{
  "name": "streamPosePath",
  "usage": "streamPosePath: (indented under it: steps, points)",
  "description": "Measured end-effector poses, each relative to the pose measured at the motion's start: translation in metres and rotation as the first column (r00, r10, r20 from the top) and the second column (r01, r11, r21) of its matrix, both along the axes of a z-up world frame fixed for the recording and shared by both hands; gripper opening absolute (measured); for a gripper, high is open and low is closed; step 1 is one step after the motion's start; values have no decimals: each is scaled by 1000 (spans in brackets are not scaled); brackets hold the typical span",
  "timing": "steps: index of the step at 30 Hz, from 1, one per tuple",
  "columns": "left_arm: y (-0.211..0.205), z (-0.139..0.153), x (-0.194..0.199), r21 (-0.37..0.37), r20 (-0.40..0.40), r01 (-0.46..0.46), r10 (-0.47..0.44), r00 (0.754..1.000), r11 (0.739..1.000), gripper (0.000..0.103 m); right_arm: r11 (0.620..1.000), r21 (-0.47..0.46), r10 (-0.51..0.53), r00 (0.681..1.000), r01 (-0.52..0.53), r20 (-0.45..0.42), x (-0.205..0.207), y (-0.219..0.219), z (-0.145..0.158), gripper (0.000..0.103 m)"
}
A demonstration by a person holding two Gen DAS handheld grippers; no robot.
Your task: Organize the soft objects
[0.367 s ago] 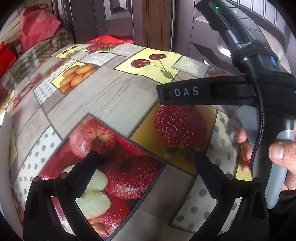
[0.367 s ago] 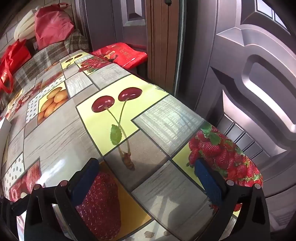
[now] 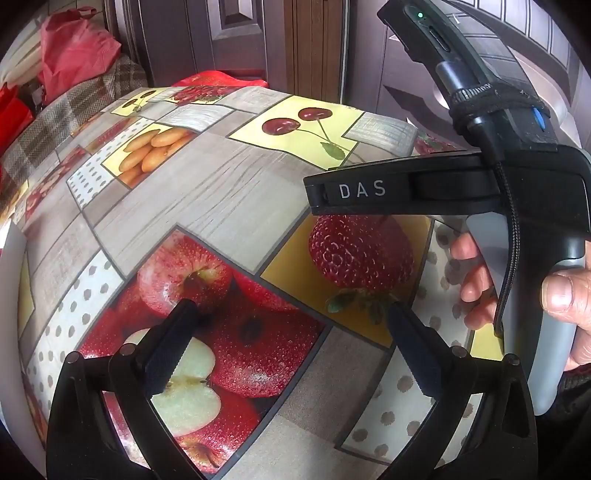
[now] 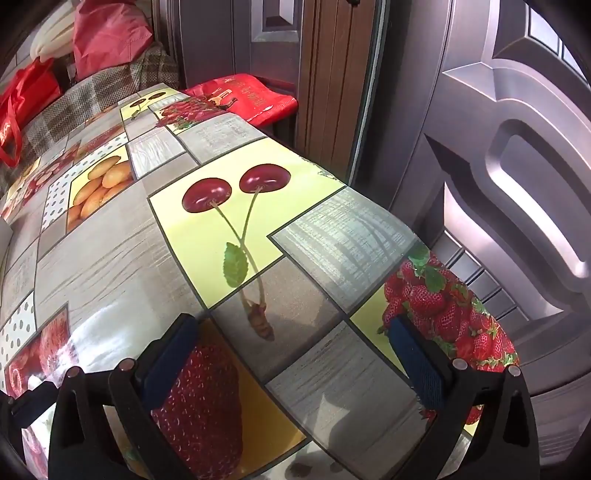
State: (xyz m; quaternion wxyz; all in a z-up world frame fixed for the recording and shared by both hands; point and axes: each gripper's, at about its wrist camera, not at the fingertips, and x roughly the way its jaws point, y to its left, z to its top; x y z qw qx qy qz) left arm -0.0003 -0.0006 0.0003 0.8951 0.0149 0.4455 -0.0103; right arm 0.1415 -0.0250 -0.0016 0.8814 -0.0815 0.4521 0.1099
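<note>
Oilcloth worktop: fruit print, bare near us.
Left hand-held gripper: released, unmoved.
Right hand-held gripper: released, barely shifted.
Soft objects: perhaps the red bags at 12 o'clock; our organizing hasn't begun.

Two grippers, the left gripper and the right gripper; one table; one hand; two red bags; one pink cloth; one checked blanket.

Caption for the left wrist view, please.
Open left gripper hovers over fruit-print tablecloth; right gripper's handle in hand alongside.
</note>
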Motion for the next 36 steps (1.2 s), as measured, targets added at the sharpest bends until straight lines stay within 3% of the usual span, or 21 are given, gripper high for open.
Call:
streamPosePath:
  steps: [26, 29, 36]
  points:
    - [0, 0, 0, -2, 0, 0, 0, 1000, 1000, 102, 1000, 31, -2, 1000, 2, 10, -48, -62, 17, 103]
    - [0, 0, 0, -2, 0, 0, 0, 1000, 1000, 102, 999, 34, 6, 1000, -7, 12, -36, -50, -1, 103]
    - [0, 0, 0, -2, 0, 0, 0, 1000, 1000, 102, 999, 32, 10, 1000, -11, 11, -33, -48, -1, 103]
